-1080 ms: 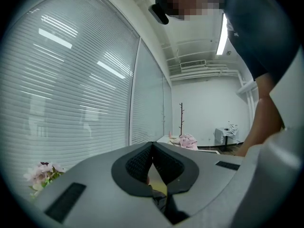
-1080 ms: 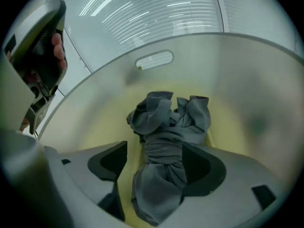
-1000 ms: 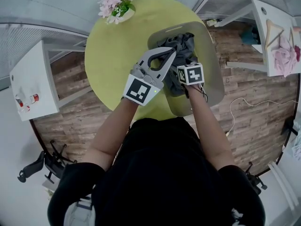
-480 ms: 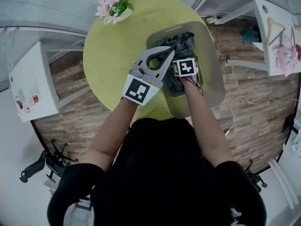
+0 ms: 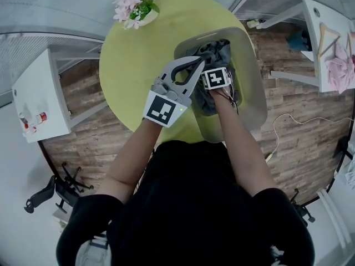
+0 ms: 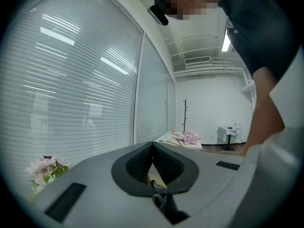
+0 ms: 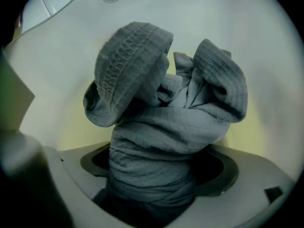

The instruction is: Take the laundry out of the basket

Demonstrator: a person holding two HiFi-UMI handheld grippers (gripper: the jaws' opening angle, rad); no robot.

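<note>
A pale basket (image 5: 250,76) stands at the right edge of the round yellow-green table (image 5: 138,60), with crumpled grey laundry (image 5: 217,50) in it. My right gripper (image 7: 159,171) points steeply down into the basket, and its marker cube (image 5: 216,78) hides the jaws in the head view. Its jaws have just been opening and stand wide. The grey laundry (image 7: 161,122) bulges up between them, and the pads do not press on it. My left gripper (image 5: 199,61) hovers level by the basket's left rim. It (image 6: 152,146) is shut, tips touching.
A pot of pink flowers (image 5: 136,7) sits at the table's far side. A white shelf unit (image 5: 39,93) stands to the left. To the right, a white table (image 5: 333,32) carries a hanger and pink clothes. A cable (image 5: 288,121) runs over the wooden floor.
My right gripper has sunk into the basket onto the grey laundry, and its cube has shifted up and left in the head view. The left gripper has held still.
</note>
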